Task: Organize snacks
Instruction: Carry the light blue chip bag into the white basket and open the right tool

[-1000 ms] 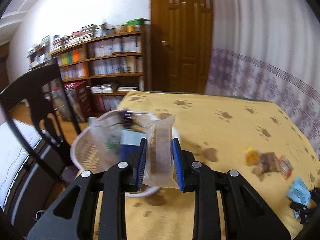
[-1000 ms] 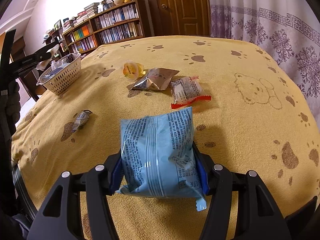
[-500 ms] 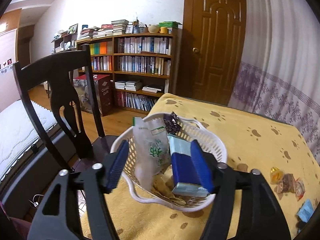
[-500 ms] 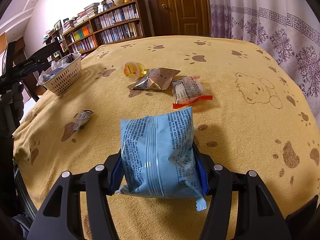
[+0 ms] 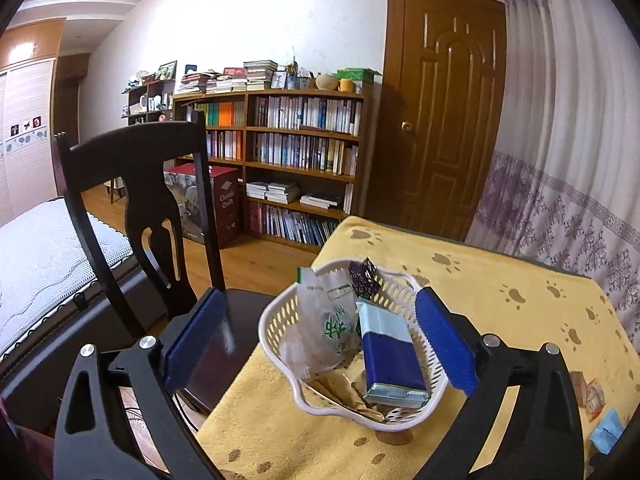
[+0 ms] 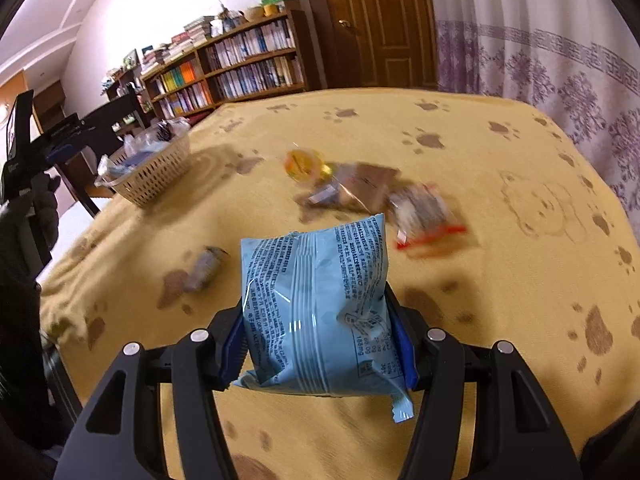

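Observation:
A white plastic basket [image 5: 276, 320] stands at the table's corner, also seen far left in the right wrist view as the basket [image 6: 156, 172]. It holds a clear packet with green print [image 5: 328, 320], a blue-and-silver packet [image 5: 388, 356] and a small dark purple wrapper [image 5: 363, 280]. My left gripper [image 5: 320, 340] hangs wide open above and short of the basket, holding nothing. My right gripper [image 6: 316, 340] is shut on a light blue snack bag [image 6: 320, 304] over the yellow tablecloth [image 6: 500, 260]. Beyond it lie a yellow jelly cup [image 6: 302, 164], a brown packet [image 6: 360, 188], a red-edged packet [image 6: 424, 216] and a small grey wrapper [image 6: 206, 268].
A dark wooden chair [image 5: 136, 216] stands just left of the basket, off the table's edge. A bookshelf [image 5: 296, 152], a door [image 5: 444, 112] and a curtain [image 5: 580, 160] lie behind. A gloved hand [image 6: 36, 208] holds the left gripper at the left of the right wrist view.
My left gripper let go of the clear packet into the basket, opened wide and drew back and up. My right gripper has started moving with the blue bag; the table behind it is blurred.

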A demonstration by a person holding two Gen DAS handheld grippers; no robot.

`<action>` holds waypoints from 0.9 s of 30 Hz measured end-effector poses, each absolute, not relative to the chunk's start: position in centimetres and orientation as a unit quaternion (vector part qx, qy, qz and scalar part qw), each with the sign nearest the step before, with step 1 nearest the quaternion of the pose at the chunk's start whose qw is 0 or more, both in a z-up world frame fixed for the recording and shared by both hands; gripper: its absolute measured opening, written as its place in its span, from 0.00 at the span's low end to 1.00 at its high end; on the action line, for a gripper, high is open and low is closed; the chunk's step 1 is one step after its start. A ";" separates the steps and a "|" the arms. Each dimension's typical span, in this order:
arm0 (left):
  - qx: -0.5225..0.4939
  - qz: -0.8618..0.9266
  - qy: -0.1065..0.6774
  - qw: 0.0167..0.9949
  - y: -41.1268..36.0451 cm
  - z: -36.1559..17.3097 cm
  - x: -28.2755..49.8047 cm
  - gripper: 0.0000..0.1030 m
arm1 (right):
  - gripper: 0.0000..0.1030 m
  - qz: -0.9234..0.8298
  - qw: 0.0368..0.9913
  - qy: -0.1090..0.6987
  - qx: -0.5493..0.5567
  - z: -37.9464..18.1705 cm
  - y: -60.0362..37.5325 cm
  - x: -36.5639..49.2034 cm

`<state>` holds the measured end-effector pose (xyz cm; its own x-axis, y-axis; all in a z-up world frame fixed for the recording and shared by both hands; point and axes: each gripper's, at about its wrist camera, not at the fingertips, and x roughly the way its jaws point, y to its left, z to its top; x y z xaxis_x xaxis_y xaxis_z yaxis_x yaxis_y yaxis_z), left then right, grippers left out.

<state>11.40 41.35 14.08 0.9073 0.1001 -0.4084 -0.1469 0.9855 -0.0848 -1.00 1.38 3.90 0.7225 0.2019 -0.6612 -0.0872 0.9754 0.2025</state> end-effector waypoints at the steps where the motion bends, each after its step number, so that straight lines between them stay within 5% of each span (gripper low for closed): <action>1: -0.059 0.065 0.202 0.975 41.5 14.3 11.2 0.95 | 0.57 0.086 0.926 0.358 0.080 4.5 2.0 -0.5; 27: -0.042 0.119 0.157 0.979 43.2 16.7 8.7 0.97 | 0.57 0.189 0.926 0.323 0.045 11.1 17.2 8.3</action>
<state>8.72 43.15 16.71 0.9221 0.2204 -0.3179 -0.2468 0.9680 -0.0448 8.31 17.16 11.09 0.7202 0.3793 -0.5809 -0.3206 0.9245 0.2062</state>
